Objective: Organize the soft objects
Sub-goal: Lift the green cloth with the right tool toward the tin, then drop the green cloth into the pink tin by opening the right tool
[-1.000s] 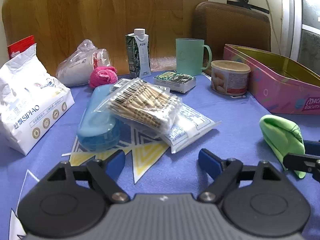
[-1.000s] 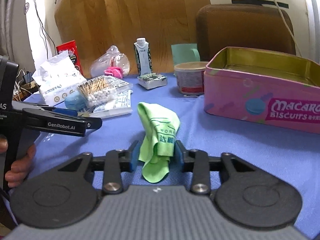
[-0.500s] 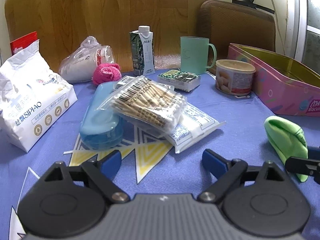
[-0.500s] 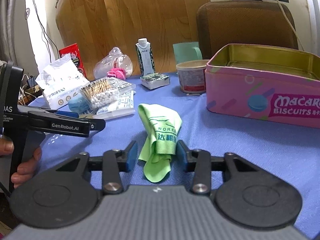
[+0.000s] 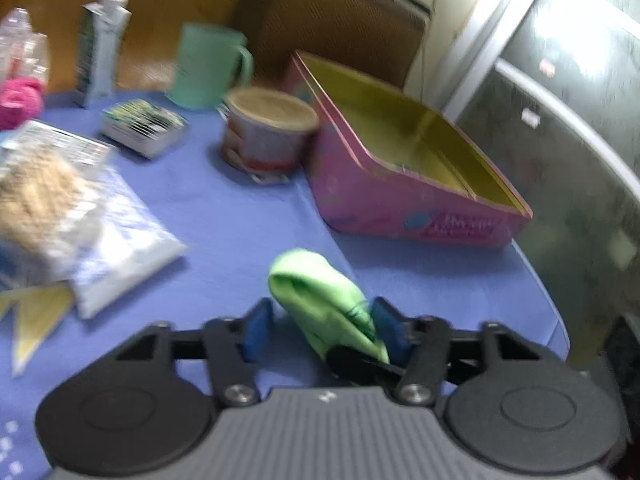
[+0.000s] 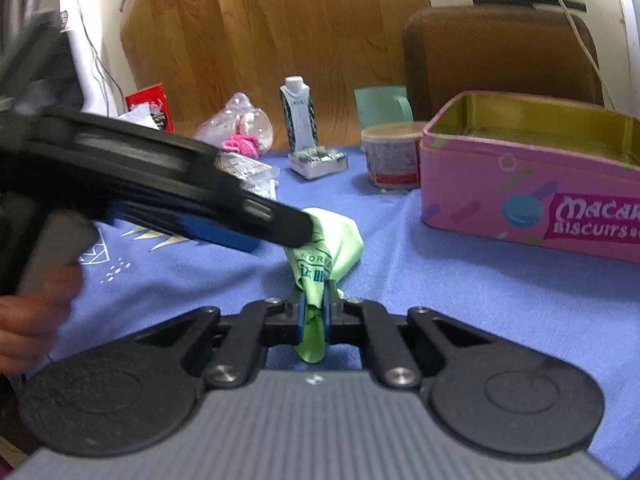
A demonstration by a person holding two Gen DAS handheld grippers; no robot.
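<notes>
A green cloth (image 6: 332, 240) lies bunched on the blue tablecloth. My right gripper (image 6: 314, 312) is shut on its near end. My left gripper (image 5: 326, 330) is open with the same green cloth (image 5: 320, 296) between its blue pads; in the right wrist view it reaches in from the left and its tip (image 6: 296, 228) overlaps the cloth's top. A pink woolly ball (image 6: 240, 145) sits at the back left, also seen in the left wrist view (image 5: 18, 102). The open pink biscuit tin (image 6: 532, 196) stands to the right, empty inside (image 5: 400, 136).
A round tub (image 5: 268, 136), a green mug (image 5: 208, 66), a milk carton (image 5: 100, 48) and a small box (image 5: 144, 126) stand behind the cloth. Bagged cotton swabs (image 5: 36, 196) and packets lie at left. The table edge curves at right (image 5: 552, 312).
My left gripper has swung right and now straddles the green cloth. My right gripper has closed tight on the cloth's near end.
</notes>
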